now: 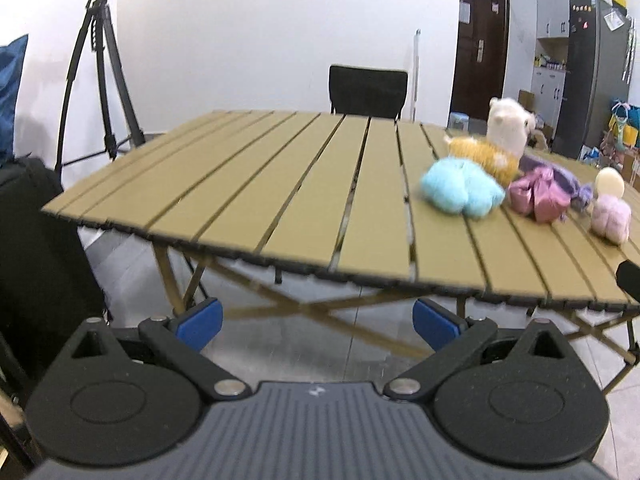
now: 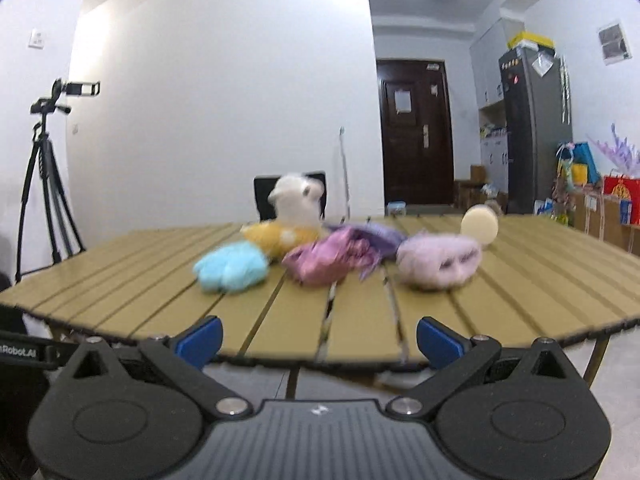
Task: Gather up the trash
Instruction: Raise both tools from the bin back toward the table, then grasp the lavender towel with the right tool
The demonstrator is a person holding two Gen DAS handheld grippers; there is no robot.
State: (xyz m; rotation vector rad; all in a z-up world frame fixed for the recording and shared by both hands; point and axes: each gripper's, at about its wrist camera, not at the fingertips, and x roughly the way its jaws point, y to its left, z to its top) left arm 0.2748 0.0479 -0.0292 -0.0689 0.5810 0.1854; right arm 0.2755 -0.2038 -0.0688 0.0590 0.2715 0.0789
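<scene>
Both my grippers, left [image 1: 318, 322] and right [image 2: 319, 338], spread wide, empty, off the table's [image 2: 160, 300] near edge. Pink wrapper [image 2: 326, 258] mid-table among plush toys [image 2: 232, 268].

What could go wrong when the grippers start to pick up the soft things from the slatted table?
1. The items lie close together: the crumpled pink wrapper touches the purple piece behind it, so a grasp may drag both.
2. The round cream object stands on edge and might roll if bumped.
3. The table has gaps between slats; a fingertip of the right gripper could catch there.
</scene>
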